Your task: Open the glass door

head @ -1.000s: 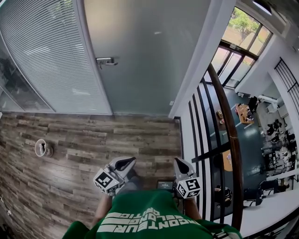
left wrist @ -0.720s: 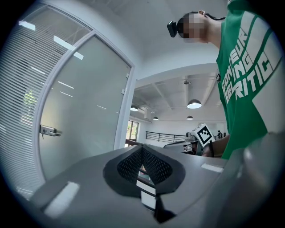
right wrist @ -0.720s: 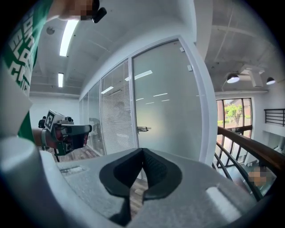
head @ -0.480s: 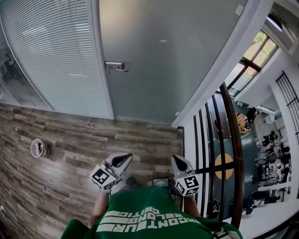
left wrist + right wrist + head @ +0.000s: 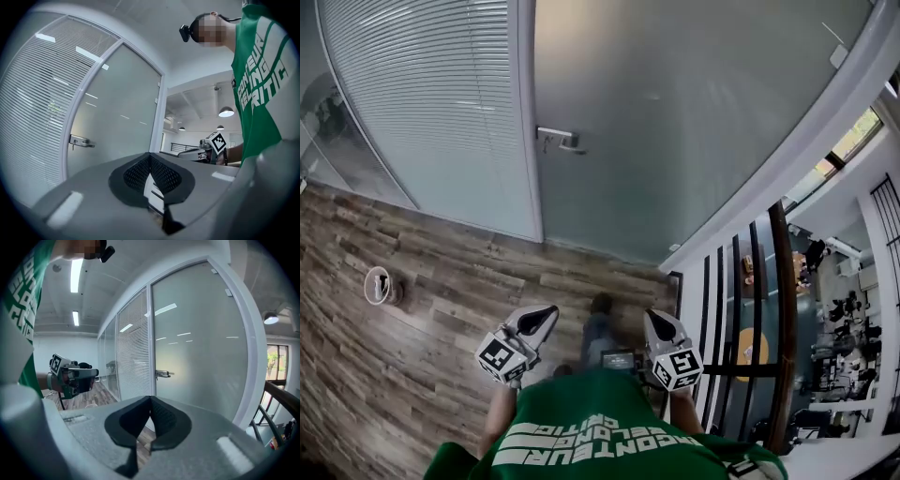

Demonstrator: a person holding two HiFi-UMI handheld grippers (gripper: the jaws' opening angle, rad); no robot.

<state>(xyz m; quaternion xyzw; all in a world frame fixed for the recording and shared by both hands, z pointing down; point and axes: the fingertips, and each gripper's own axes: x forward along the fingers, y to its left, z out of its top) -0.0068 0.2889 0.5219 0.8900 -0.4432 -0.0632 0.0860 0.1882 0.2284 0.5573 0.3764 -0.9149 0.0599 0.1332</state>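
Frosted glass fills most of the head view: the glass door (image 5: 675,122) stands closed in its white frame. Its lever handle (image 5: 560,140) sits at the door's left edge, just beside a panel of slatted blinds (image 5: 431,103). The left tool (image 5: 537,321) and the right tool (image 5: 661,328) are held low over the wooden floor (image 5: 441,319), close to the person's green shirt and well apart from the handle. As I judge it, the task is only at the approach, with reaching the handle, pressing it and swinging the door all left to do. The one possible container is a small white round thing (image 5: 380,286) on the floor at the left, too small to tell what it is or whether it holds anything. In the left gripper view, that tool's pads meet at the tips with nothing between them, and the handle (image 5: 80,141) lies ahead, far off. In the right gripper view, the jaws are clenched together and empty, and the closed door (image 5: 197,343) stands beyond them, untouched.
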